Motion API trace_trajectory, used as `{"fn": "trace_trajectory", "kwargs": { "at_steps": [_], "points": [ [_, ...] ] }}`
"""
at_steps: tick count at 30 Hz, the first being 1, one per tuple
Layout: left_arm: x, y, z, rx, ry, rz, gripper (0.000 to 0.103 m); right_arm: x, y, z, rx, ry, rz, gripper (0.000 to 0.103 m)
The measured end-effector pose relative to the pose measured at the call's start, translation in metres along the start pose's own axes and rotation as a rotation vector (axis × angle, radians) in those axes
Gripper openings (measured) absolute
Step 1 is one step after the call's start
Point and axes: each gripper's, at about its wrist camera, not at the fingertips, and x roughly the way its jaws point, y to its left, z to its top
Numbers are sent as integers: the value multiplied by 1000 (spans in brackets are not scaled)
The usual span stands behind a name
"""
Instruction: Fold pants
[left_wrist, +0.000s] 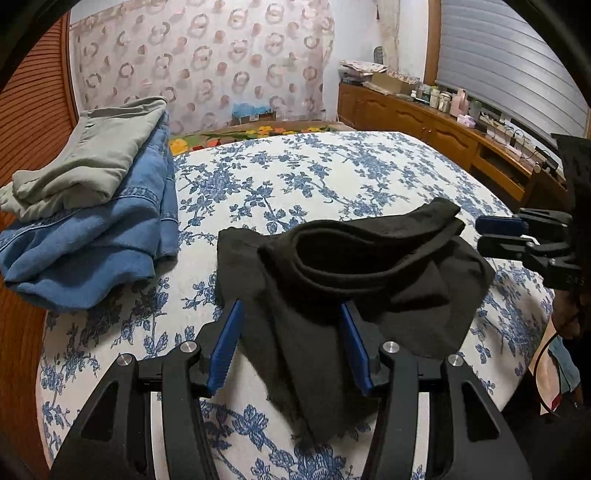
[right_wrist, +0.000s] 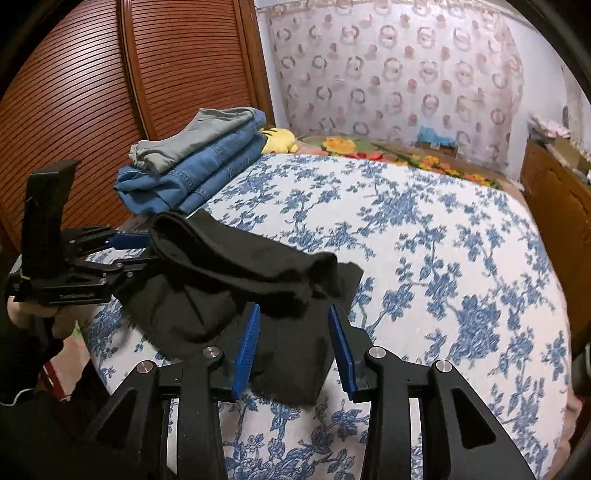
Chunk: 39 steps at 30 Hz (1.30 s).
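Observation:
The black pants (left_wrist: 354, 280) lie folded in a loose bundle on the blue-flowered bedspread (left_wrist: 295, 177), near its front edge; they also show in the right wrist view (right_wrist: 236, 291). My left gripper (left_wrist: 291, 314) is open, its blue pads on either side of the bundle's near flap, not pressing it. My right gripper (right_wrist: 293, 317) is open too, straddling the other end of the bundle. Each gripper shows in the other's view, the right one (left_wrist: 495, 236) and the left one (right_wrist: 129, 251), both at the cloth's edge.
A folded stack of grey pants (left_wrist: 92, 155) on blue jeans (left_wrist: 96, 240) sits at the bed's left side by the slatted wooden wardrobe (right_wrist: 92, 92). A wooden sideboard (left_wrist: 424, 125) with clutter runs along the right. A flowered blanket (right_wrist: 388, 151) lies at the far end.

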Motion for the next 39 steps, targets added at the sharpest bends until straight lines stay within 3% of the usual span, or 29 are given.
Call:
{"fn": "trace_trajectory", "kwargs": {
  "at_steps": [11, 18, 20, 21, 22, 25, 28, 32, 39],
  "points": [
    [20, 6, 13, -3, 26, 19, 54, 28, 7, 24, -89, 52, -56, 40],
    [20, 10, 16, -14, 11, 2, 54, 49, 4, 42, -92, 65, -24, 39],
    [19, 9, 17, -7, 1, -17, 43, 56, 3, 44, -100, 81, -14, 39],
    [19, 9, 18, -7, 3, -37, 38, 60, 1, 44, -101, 94, -8, 31],
    [19, 9, 18, -8, 5, -48, 32, 66, -1, 46, -102, 109, -3, 15],
    [21, 6, 19, 5, 12, -60, 24, 70, -1, 45, -96, 118, 10, 8],
    [20, 6, 23, -2, 2, -71, 16, 68, -2, 44, -87, 93, -8, 7],
    [6, 12, 31, -57, -71, -60, 16, 61, -7, 46, -28, 19, -92, 6],
    [6, 14, 32, -59, -67, -1, 21, 59, -12, 46, 32, -18, -124, 6]
  ]
}}
